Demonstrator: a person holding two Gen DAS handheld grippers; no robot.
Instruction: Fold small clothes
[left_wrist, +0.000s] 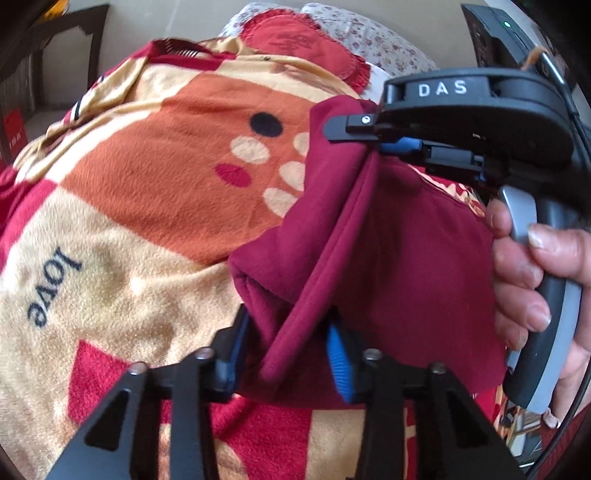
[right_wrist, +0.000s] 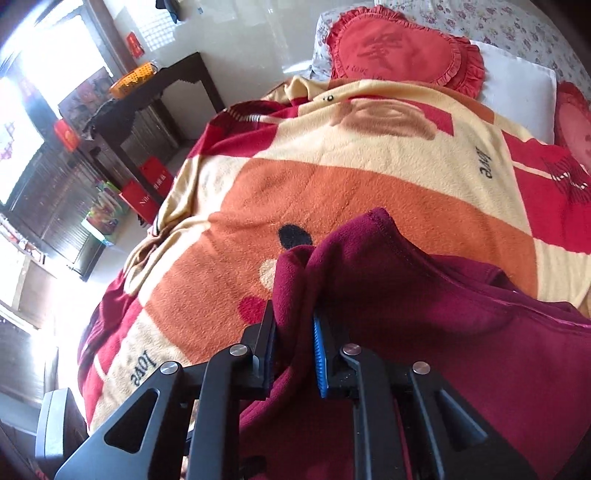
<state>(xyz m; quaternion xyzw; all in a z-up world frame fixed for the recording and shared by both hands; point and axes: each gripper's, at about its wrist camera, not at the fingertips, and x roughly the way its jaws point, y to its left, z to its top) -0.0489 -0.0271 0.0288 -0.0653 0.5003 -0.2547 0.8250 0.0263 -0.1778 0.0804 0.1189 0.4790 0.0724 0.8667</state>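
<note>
The bed (right_wrist: 517, 85) fills both views, spread with a thick fleece blanket (left_wrist: 155, 177) in cream, orange and red blocks; its nap is short and fuzzy, and the word "love" is printed on it. Near the headboard end lies a heart-shaped red cushion (right_wrist: 399, 55) with a frilled edge, on floral sheeting. Over the blanket hangs the task's thing, a maroon garment (left_wrist: 399, 258) of soft, matte knit with a stitched hem, bunched into loose folds and lifted clear of the blanket along its upper edge. Judging by that, folding is at an early stage: the cloth is gathered and raised, no neat crease or flat stack shows, and laying it out and doubling it over are left to do. The left tongs (left_wrist: 288, 354) are narrowed on a rolled fold of the garment, blue pads pressing its sides. The right tongs (right_wrist: 293, 354) pinch another bunch of the same cloth, and a hand (left_wrist: 532, 280) grips their handle
</note>
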